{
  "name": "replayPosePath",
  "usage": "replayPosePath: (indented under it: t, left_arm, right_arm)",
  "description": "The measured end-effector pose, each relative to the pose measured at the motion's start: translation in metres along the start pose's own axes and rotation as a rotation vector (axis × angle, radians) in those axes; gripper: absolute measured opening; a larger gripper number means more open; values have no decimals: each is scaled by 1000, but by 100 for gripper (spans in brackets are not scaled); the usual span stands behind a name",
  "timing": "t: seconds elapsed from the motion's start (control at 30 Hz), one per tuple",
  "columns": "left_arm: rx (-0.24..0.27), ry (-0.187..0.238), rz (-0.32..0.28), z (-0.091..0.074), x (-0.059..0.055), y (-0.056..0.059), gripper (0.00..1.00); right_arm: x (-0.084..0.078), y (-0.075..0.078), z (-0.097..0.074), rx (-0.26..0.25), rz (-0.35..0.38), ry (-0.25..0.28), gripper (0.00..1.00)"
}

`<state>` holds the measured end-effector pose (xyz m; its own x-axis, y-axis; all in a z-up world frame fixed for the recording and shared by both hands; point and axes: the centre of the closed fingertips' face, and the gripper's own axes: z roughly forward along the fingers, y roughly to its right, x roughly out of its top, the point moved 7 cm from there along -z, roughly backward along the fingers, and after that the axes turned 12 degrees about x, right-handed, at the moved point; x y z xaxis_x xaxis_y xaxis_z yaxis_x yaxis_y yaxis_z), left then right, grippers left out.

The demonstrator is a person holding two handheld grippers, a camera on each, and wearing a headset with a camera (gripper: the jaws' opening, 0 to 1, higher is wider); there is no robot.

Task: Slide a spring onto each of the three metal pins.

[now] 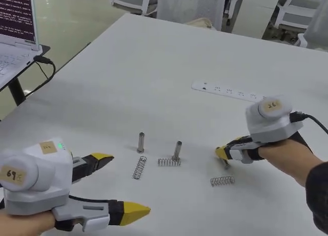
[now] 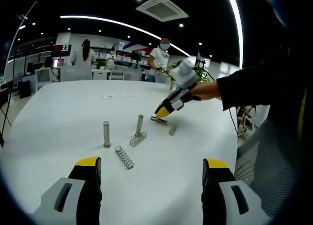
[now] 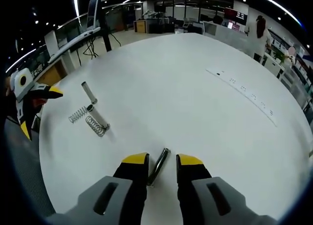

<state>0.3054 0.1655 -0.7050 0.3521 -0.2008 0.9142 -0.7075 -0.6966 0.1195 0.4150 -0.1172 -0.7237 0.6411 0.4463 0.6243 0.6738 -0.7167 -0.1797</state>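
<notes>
Two metal pins stand upright on the white table [image 1: 154, 66], one to the left [image 1: 141, 142] and one to its right [image 1: 177, 150]. A third pin [image 3: 159, 166] lies flat between the narrowly parted jaws of my right gripper [image 3: 162, 161], with a gap on either side. Three springs lie loose: one [image 1: 139, 167] by the left pin, one [image 1: 169, 162] at the foot of the right pin, one [image 1: 222, 180] near the right gripper [image 1: 223, 153]. My left gripper [image 1: 120, 184] is wide open and holds nothing, short of the pins [image 2: 106, 134].
A white power strip [image 1: 230, 91] lies behind the pins. A laptop [image 1: 15, 25] on a stand with a black cable [image 1: 46, 66] sits off the table's left edge. Office chairs stand past the far edge.
</notes>
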Motion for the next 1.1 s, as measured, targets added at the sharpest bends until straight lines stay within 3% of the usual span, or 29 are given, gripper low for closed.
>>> replayPosePath:
  t: [0.73, 1.1]
  left_arm:
    - [3, -12, -6, 1, -2, -2, 82]
    - [4, -9, -13, 1, -2, -2, 81]
  right_arm:
    - [2, 4, 16, -20, 7, -76, 13]
    - [3, 1, 17, -58, -39, -132, 10]
